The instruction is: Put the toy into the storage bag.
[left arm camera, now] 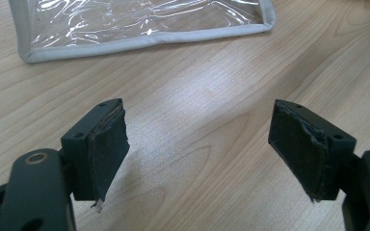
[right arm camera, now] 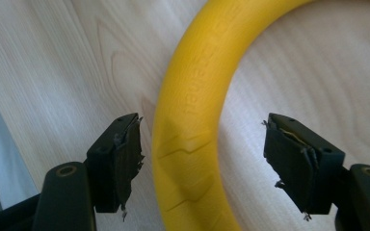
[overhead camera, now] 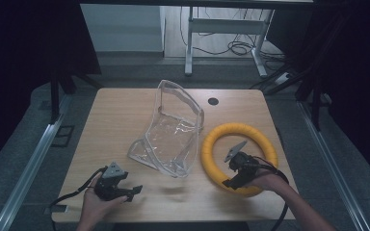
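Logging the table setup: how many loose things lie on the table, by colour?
Yellow: 1, the ring
Clear: 1, the plastic pouch
Total: 2

Dim room — grey floor (overhead camera: 29, 125), white desk frame (overhead camera: 224, 29), tangled cables (overhead camera: 238, 47)

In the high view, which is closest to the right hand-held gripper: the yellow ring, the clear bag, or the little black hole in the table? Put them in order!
From the right hand-held gripper:
1. Yellow ring, directly under it.
2. Clear bag, toward the table's middle.
3. Black hole, by the far edge.
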A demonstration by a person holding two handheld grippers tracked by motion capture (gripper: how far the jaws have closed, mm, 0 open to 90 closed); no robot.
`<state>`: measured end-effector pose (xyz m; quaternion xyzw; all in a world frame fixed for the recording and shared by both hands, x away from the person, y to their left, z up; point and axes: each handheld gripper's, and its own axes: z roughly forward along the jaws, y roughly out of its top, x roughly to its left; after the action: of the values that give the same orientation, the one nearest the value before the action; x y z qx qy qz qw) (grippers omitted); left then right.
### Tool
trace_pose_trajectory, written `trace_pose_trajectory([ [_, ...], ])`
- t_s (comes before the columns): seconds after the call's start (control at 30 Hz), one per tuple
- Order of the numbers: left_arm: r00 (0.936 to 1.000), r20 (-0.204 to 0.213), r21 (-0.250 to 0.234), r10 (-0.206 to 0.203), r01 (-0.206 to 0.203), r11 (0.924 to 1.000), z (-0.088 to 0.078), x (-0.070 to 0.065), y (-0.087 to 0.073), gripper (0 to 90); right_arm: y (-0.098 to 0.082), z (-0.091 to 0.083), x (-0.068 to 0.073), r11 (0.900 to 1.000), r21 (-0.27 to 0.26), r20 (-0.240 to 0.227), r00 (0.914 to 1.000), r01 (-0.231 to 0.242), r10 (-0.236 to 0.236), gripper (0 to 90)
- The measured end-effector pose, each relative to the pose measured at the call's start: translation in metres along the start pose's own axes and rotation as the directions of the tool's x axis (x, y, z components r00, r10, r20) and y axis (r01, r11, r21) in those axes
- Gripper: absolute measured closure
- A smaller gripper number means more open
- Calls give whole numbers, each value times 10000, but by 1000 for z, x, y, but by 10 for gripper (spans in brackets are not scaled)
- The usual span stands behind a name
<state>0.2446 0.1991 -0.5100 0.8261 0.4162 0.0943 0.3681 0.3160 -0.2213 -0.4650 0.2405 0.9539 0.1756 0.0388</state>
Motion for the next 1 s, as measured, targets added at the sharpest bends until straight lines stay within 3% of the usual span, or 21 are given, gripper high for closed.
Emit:
trace_pose_trajectory([
  [0.27, 10000, -2, -29, 1, -1, 10000, 0, 0, 0, 213, 1, 20, 8, 9917, 1196, -186, 9988, 479, -460, 297],
  [0.33, 10000, -4, -18, 9, -9, 10000, 0, 0, 0, 213, 2, 29, 11, 9824, 1739, -159, 9977, 679, -661, 307],
  [0.5, 10000, -10, -24, 23, -23, 10000, 0, 0, 0, 212, 6, 39, 12, 9720, 2236, -214, 9974, 726, -695, 365],
  [0.63, 10000, -7, -30, 29, -29, 10000, 0, 0, 0, 212, 9, 41, 12, 9665, 2453, -220, 9971, 754, -722, 419],
  [0.7, 10000, 10, -36, 22, -22, 10000, 0, 0, 0, 212, 10, 40, 10, 9663, 2500, -81, 9981, 612, -611, 496],
  [0.83, 10000, 8, -65, -6, 6, 10000, -1, 0, 0, 212, 12, 40, 7, 9627, 2655, -284, 9985, 520, -461, 508],
  [1.0, 10000, -14, -116, 2, -2, 9999, -2, 0, 0, 212, 10, 31, 0, 9778, 2066, -601, 9979, 357, -237, 511],
])
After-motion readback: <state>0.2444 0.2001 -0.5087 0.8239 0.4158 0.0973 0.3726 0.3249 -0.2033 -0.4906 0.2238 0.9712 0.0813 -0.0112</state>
